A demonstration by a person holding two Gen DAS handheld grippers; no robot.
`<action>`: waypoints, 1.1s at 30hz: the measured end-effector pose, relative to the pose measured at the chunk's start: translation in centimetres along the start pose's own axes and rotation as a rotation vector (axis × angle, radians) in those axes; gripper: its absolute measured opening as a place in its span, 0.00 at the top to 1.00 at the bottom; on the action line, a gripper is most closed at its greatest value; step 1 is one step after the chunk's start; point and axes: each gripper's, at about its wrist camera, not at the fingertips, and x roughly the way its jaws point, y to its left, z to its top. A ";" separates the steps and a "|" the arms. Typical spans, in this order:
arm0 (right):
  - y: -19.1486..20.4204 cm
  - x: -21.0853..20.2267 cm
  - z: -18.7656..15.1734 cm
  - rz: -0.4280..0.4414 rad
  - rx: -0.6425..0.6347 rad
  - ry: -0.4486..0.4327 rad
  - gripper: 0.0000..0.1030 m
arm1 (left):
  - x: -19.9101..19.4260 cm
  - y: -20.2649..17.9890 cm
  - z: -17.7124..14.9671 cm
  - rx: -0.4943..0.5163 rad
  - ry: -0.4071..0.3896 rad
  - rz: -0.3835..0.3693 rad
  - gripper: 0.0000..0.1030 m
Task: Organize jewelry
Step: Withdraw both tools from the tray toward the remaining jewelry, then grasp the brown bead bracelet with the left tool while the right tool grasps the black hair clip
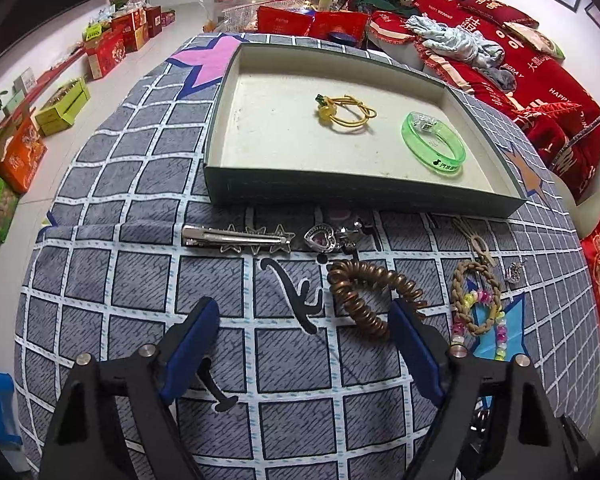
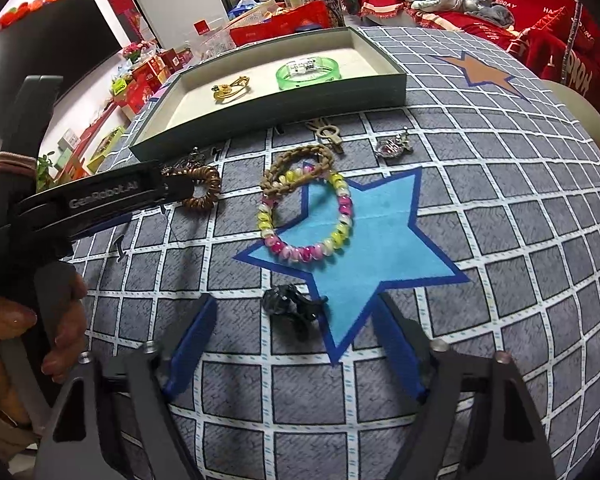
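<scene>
Both grippers, left gripper (image 1: 304,344) and right gripper (image 2: 296,344), gape empty (cloth clear beneath); tray (image 1: 364,196) wall ahead.

left gripper (image 1: 304,320): black angular frame, blue finger pads, round silver screw heads on top.
right gripper (image 2: 296,320): same dark build with blue pads.
body marking: white "GenRobot.AI" lettering, left of frame.
hand (image 2: 60,320): striped cuff above, possibly a sleeve.

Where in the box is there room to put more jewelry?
The box is bare across its left half, beside the yellow hair tie, and along the near wall. The right end is taken by the green bangle. Outside, the cloth just before the box is crowded: star clip, heart charm, brown coil.
</scene>
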 end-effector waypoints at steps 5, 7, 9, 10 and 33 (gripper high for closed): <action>0.6 0.2 0.1 -0.011 -0.019 -0.005 0.35 | 0.3 -0.6 0.2 0.016 -0.012 0.022 0.14; 0.8 0.3 0.1 -0.012 -0.024 -0.005 0.40 | 0.3 -0.9 0.2 0.023 -0.012 0.023 0.14; 1.0 0.3 0.0 -0.022 -0.034 -0.004 0.45 | 0.3 -1.1 0.1 0.033 -0.016 0.033 0.20; 1.1 0.3 0.0 -0.028 -0.039 -0.004 0.47 | 0.2 -1.2 0.0 0.042 -0.022 0.044 0.22; -1.3 -1.7 0.5 0.029 0.043 -0.023 0.74 | -1.9 -1.0 -1.2 0.155 -0.038 -0.091 0.73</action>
